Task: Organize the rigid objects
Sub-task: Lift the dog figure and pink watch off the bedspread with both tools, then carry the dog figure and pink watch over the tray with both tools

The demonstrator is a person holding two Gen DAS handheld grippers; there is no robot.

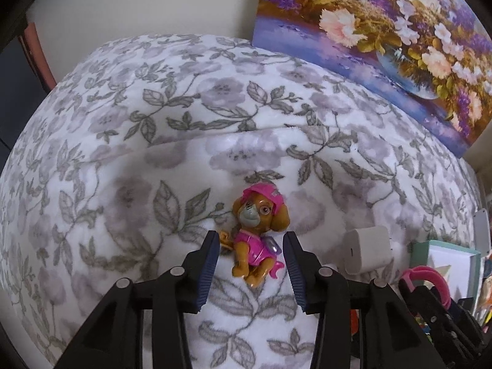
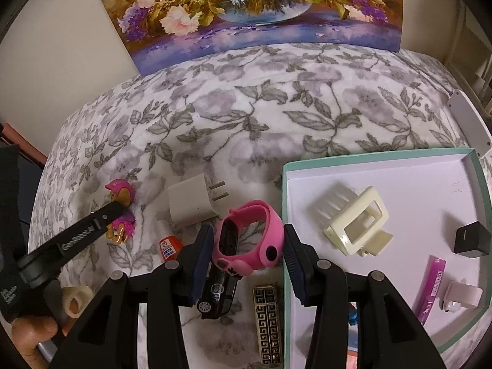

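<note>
A toy dog [image 1: 258, 230] with a pink cap and pink vest lies on the flowered blanket. My left gripper [image 1: 250, 238] stands open, one finger on each side of its body, with gaps showing. In the right wrist view the same dog [image 2: 121, 195] is partly crossed by a left finger [image 2: 92, 227]. My right gripper [image 2: 247, 230] is open around a pink watch [image 2: 264, 243], which lies over a black toy car [image 2: 218, 292]. A teal-rimmed box [image 2: 384, 153] at the right holds a cream hair claw [image 2: 353, 224], a black cube [image 2: 472, 240] and a pink tube [image 2: 430, 286].
A white charger plug [image 2: 192, 203], an orange-capped bottle [image 2: 169, 243], a tape roll [image 2: 77, 299] and a gold patterned bar [image 2: 268, 323] lie on the blanket [image 2: 276, 123]. A flower painting [image 2: 246, 9] leans on the wall behind. A hand [image 2: 30, 335] shows at the lower left.
</note>
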